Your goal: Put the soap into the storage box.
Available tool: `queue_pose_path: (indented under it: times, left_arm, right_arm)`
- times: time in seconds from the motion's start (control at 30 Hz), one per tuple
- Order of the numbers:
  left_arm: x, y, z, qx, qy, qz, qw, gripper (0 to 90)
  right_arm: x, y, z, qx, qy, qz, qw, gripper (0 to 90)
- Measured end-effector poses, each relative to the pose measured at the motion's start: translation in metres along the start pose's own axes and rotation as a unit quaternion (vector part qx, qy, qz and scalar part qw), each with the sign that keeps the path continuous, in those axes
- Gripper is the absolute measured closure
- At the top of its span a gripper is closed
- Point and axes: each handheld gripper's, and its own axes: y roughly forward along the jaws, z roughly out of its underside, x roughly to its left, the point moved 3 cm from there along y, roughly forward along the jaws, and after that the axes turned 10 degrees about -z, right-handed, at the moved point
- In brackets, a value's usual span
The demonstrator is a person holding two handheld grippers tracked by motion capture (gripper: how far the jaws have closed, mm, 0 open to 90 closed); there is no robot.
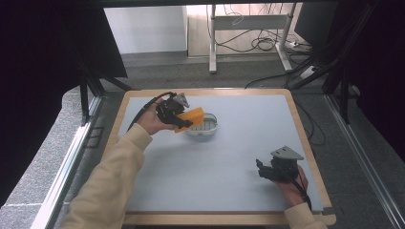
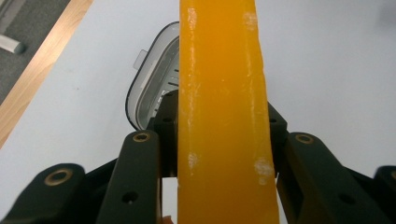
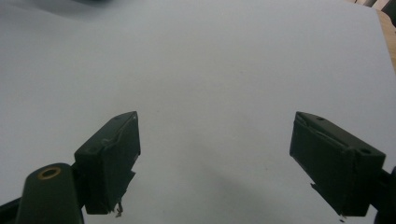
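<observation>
Orange soap bar (image 2: 223, 116), judged stiff, light and slippery, is pinched across its flat faces by left claw (image 1: 184, 120) over the grey dish (image 1: 208, 128) near the desk's far-left corner; right claw (image 3: 229, 163) is held open, empty.

An orange soap bar (image 1: 191, 118), waxy and scuffed, is held tilted above the near rim of the oval grey soap dish (image 1: 208, 130).

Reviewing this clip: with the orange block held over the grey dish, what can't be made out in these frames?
- Dish contents: in the high view the orange block and left tongs cover its near side; too small to read.
- Dish in the left gripper view: the block hides most of it.
- Whether the block touches the dish: cannot tell.
- Right tongs: open over bare table; their tips in the high view are too small.
</observation>
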Motion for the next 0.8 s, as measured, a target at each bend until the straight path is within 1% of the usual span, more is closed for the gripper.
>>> queue_pose_path:
  times: [0.27, 0.33, 0.4, 0.43, 0.57, 0.6, 0.7, 0.73, 0.77, 0.8]
  left_arm:
    - [0.005, 0.010, -0.006, 0.003, 0.015, 0.009, 0.9998, 62.0]
    - [0.006, 0.013, -0.009, 0.003, 0.018, 0.008, 0.9998, 62.0]
    - [0.006, 0.016, -0.011, 0.000, 0.018, 0.006, 0.9998, 62.0]
    - [0.006, 0.017, -0.012, -0.001, 0.016, 0.009, 0.9998, 62.0]
    - [0.007, 0.023, -0.016, 0.006, 0.020, 0.013, 0.9997, 62.0]
    - [0.008, 0.025, -0.018, 0.006, 0.024, 0.014, 0.9996, 62.0]
    - [0.008, 0.031, -0.021, 0.007, 0.029, 0.020, 0.9993, 62.0]
    - [0.008, 0.032, -0.022, 0.008, 0.031, 0.018, 0.9993, 62.0]
    - [0.008, 0.033, -0.023, 0.008, 0.031, 0.017, 0.9994, 62.0]
    - [0.009, 0.035, -0.024, 0.007, 0.030, 0.020, 0.9993, 62.0]
  right_arm:
    - [0.000, 0.000, 0.000, 0.000, -0.001, 0.000, 1.0000, 16.4]
    - [0.000, 0.000, 0.000, 0.000, 0.000, -0.001, 1.0000, 16.4]
    - [-0.001, 0.000, 0.000, 0.000, -0.001, 0.000, 1.0000, 16.4]
    - [-0.001, 0.000, 0.000, 0.000, -0.001, -0.001, 1.0000, 16.4]
    - [-0.001, -0.001, -0.001, -0.002, -0.003, 0.000, 1.0000, 16.4]
    - [-0.001, -0.001, -0.001, -0.002, -0.003, 0.000, 1.0000, 16.4]
    - [0.000, 0.000, -0.001, 0.000, -0.002, -0.001, 1.0000, 16.4]
    - [0.000, 0.000, -0.001, 0.000, -0.001, -0.002, 1.0000, 16.4]
    - [-0.001, 0.000, -0.001, 0.000, -0.001, -0.002, 1.0000, 16.4]
    - [-0.001, 0.000, -0.001, 0.000, -0.002, -0.001, 1.0000, 16.4]
